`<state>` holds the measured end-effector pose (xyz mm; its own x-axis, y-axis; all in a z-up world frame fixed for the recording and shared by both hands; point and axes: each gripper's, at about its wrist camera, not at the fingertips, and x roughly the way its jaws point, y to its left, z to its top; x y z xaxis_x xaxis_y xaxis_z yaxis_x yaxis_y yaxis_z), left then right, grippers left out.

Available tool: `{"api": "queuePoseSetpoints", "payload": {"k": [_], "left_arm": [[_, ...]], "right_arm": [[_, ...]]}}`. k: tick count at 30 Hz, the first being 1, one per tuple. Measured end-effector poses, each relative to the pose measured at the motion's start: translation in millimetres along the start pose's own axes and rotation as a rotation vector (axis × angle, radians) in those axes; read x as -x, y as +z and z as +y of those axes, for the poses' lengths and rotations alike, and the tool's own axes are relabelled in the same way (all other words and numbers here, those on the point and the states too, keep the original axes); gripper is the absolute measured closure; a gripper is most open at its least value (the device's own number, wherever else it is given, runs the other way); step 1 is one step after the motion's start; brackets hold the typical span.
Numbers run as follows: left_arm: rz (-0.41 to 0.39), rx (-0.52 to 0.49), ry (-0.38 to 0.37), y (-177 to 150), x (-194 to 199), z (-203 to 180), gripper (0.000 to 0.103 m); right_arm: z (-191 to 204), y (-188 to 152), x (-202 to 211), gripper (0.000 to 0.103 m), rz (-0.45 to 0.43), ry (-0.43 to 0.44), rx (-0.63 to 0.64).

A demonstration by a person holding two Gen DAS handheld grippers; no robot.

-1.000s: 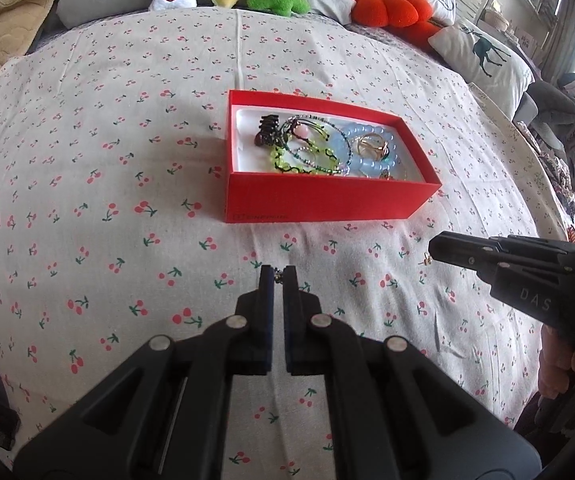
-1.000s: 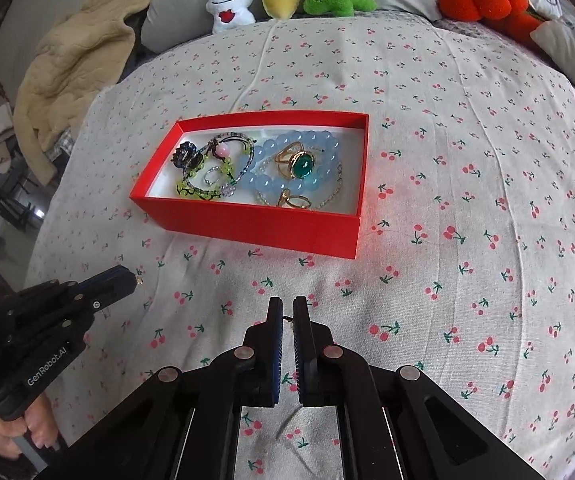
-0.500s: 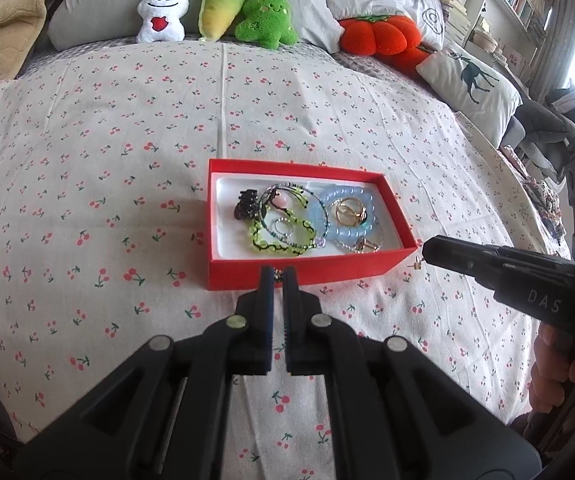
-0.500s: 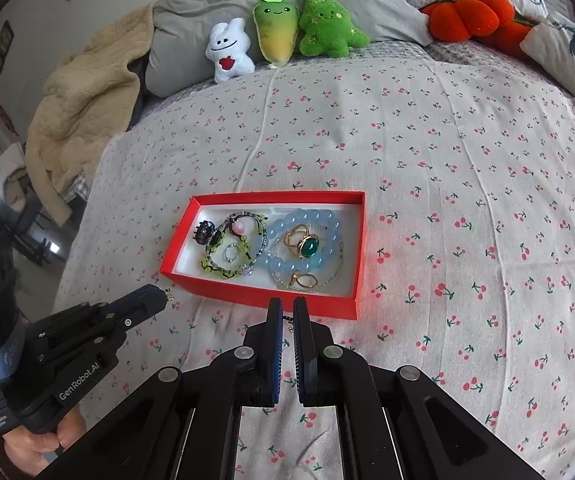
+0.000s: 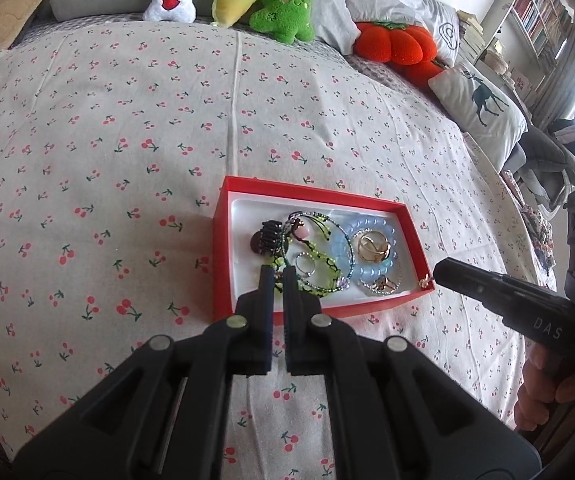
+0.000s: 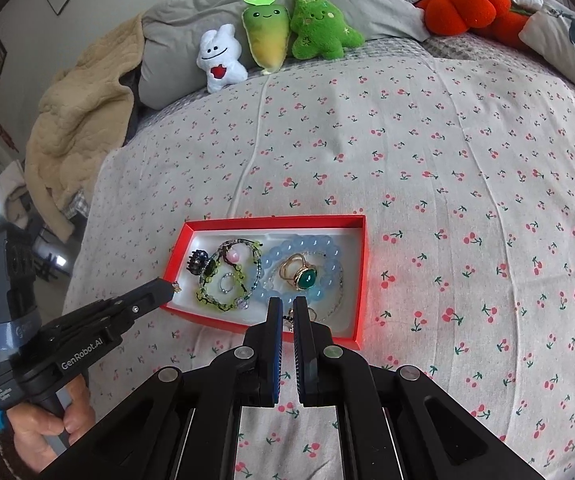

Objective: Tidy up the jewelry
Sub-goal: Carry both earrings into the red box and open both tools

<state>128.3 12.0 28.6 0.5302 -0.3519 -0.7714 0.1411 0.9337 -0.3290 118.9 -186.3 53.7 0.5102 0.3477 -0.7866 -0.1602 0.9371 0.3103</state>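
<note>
A red box lies on the cherry-print bedspread and holds bead bracelets, rings and a black hair claw. My left gripper is shut on a small gold earring at the box's near left edge. My right gripper is shut on another small gold earring at the box's near right corner. A gold ring with a green stone lies inside a pale blue bead bracelet.
Plush toys and an orange pumpkin cushion line the pillows at the far end. A beige blanket hangs at the far left. A deer-print pillow and bookshelf are at the right.
Both grippers have moved forward, from short of the box to its near edge, each still holding its earring. The box now sits directly under the fingertips.
</note>
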Motion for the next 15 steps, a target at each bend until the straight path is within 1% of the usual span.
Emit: {"api": "queuePoseSetpoints", "payload": {"k": [6, 11, 12, 15], "left_arm": [[0.007, -0.003, 0.003, 3.2, -8.6, 1.9, 0.098], [0.012, -0.018, 0.004, 4.5, -12.2, -3.6, 0.098], [0.011, -0.025, 0.003, 5.0, -11.5, -5.3, 0.097], [0.001, -0.039, 0.007, 5.6, -8.0, -9.7, 0.091]], "right_arm": [[-2.4, 2.3, -10.0, 0.098, 0.015, -0.005, -0.003], [-4.4, 4.6, -16.1, 0.098, 0.024, -0.009, -0.008], [-5.2, 5.1, -17.2, 0.098, 0.026, -0.012, -0.010], [-8.3, 6.7, -20.2, 0.098, 0.031, -0.020, -0.015]]}}
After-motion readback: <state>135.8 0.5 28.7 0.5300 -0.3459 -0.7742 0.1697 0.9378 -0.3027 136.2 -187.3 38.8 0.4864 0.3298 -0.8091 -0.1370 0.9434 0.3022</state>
